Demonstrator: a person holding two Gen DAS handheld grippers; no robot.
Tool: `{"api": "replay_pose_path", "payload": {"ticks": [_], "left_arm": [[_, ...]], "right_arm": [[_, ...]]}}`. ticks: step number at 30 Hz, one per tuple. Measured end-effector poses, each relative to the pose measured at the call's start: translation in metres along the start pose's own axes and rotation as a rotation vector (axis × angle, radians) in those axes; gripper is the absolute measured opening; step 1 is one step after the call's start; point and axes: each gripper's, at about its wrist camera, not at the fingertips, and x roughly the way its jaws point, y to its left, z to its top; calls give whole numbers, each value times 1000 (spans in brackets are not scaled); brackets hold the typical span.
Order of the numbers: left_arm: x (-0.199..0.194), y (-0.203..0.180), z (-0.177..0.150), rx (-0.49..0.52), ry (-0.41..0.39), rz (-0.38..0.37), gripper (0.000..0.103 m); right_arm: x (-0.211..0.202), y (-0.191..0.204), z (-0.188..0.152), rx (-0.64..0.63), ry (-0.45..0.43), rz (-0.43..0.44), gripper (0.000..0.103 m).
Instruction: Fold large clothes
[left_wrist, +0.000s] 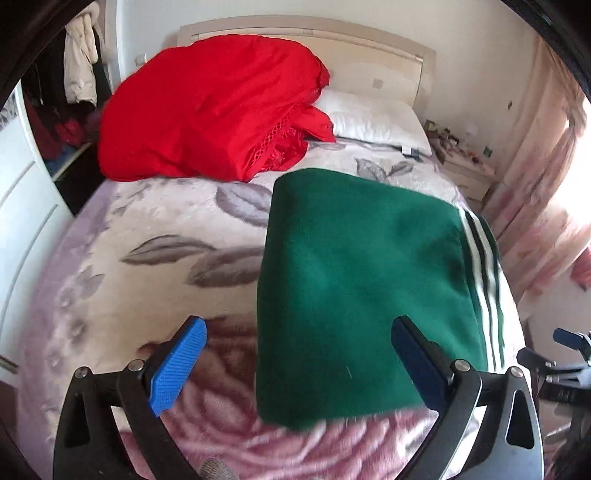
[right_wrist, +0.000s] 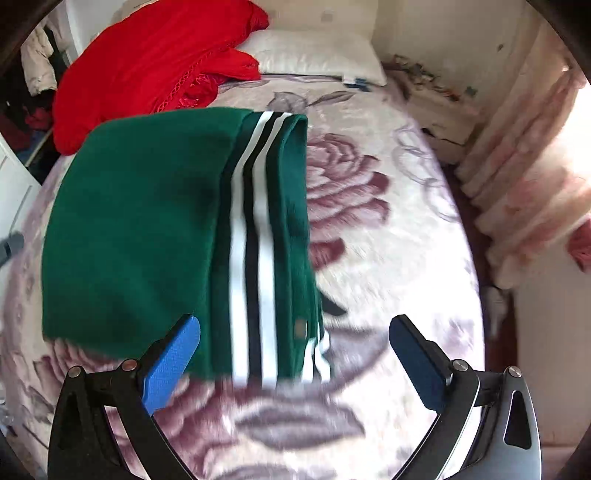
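Both tongs hang above the bed, spread wide and empty. The left gripper (left_wrist: 299, 354) looks down on the near edge of the green garment (left_wrist: 362, 280), which lies folded flat on the flowered blanket (left_wrist: 155, 236). The right gripper (right_wrist: 295, 350) hovers over its white and black stripes (right_wrist: 251, 258). A small tan patch sits near the hem, too blurred to read. A red cloth (left_wrist: 207, 107) is heaped by the white pillow (left_wrist: 373, 118).

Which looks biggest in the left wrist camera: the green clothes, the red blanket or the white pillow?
1. green clothes, though they lie nearest the camera
2. red blanket, close behind
3. white pillow, partly hidden
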Motion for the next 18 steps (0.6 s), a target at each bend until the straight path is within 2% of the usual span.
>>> {"api": "replay_pose_path", "payload": {"ticks": [4, 9, 18], "left_arm": [[-50, -12, -6, 33, -41, 16, 102], [-122, -27, -12, 53, -98, 15, 102], [-255, -42, -48, 84, -192, 0, 102]], "right_arm": [[-67, 4, -47, 33, -25, -37, 103], [-123, 9, -72, 70, -91, -57, 103], [-294, 4, -140, 95, -211, -71, 103]]}}
